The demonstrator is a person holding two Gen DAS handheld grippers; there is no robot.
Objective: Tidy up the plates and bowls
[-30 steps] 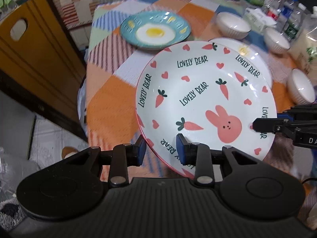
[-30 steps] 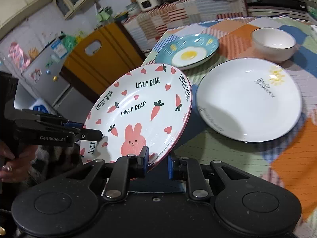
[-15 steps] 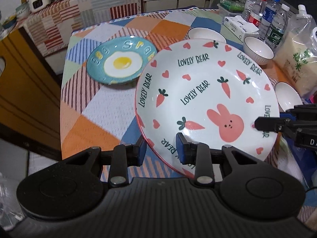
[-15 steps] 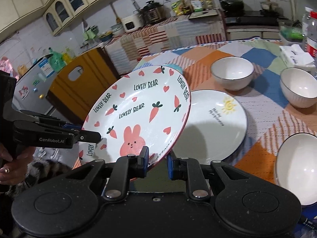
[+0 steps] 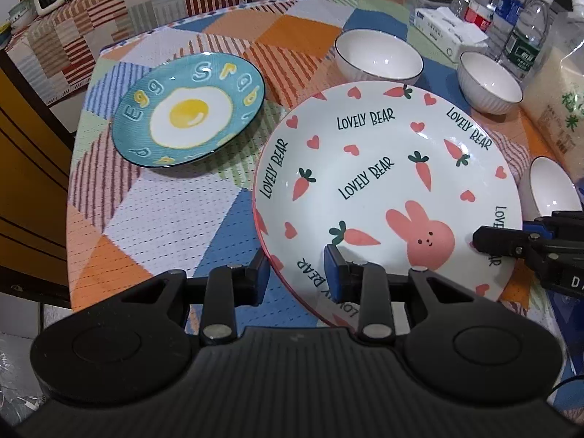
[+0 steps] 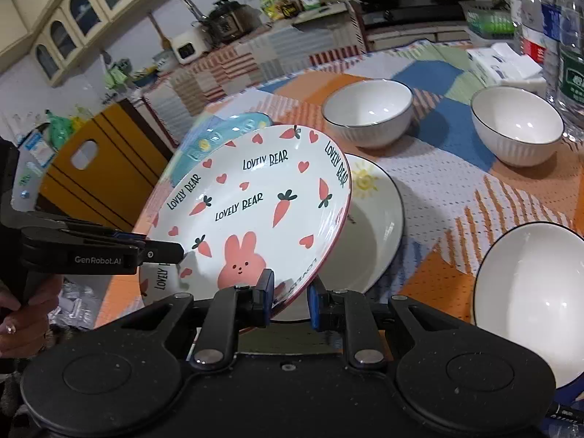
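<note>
You have the rabbit-and-carrot plate (image 6: 255, 211) tilted in the air, your left gripper (image 5: 297, 277) and right gripper (image 6: 290, 297) each clamped on its rim; the white sun plate (image 6: 376, 226) lies just beyond and under it. Uneven lowering could knock rim against rim; slackening either grip risks a slip.

My left gripper (image 5: 297, 272) is matte black plastic: ribbed housing, two round discs, silver rivets on its linkages, blue pads (image 5: 334, 273). My right gripper (image 6: 290, 297) looks identical. White "GenRobot.AI" lettering marks the left one, middle left.
</note>
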